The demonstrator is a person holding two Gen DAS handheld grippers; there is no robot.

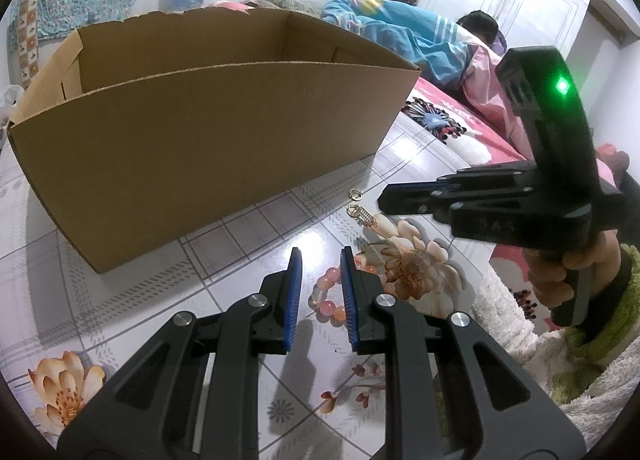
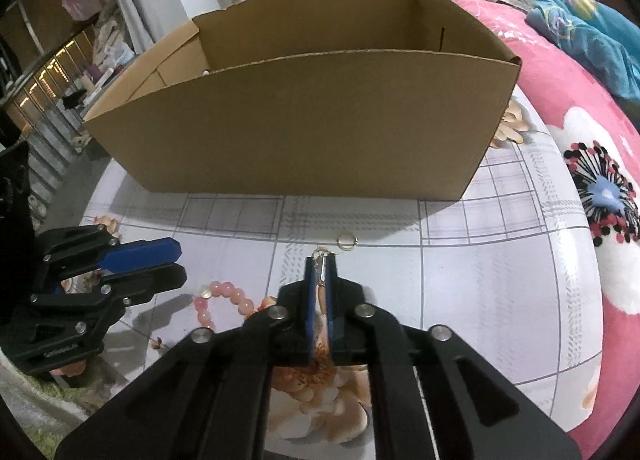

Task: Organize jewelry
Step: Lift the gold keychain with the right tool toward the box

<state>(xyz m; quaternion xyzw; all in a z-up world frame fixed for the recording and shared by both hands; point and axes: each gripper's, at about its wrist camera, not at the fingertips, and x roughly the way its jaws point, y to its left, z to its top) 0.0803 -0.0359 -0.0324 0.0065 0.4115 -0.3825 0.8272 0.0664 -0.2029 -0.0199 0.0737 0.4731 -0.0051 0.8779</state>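
The left wrist view is taken from just behind the left gripper (image 1: 320, 260), looking forward and downward along its two fingers at a patterned tabletop (image 1: 248, 227) seen from close by. Beyond the fingertips a cardboard box (image 1: 208, 131) is faced, and a bead bracelet (image 1: 332, 300) is seen just past the right finger. The right wrist view is taken likewise behind the right gripper (image 2: 321, 264), tilted more steeply down. The same box (image 2: 312, 127), bracelet (image 2: 224, 296) and tabletop (image 2: 500, 280) are shared, and each gripper is caught in the other's view.
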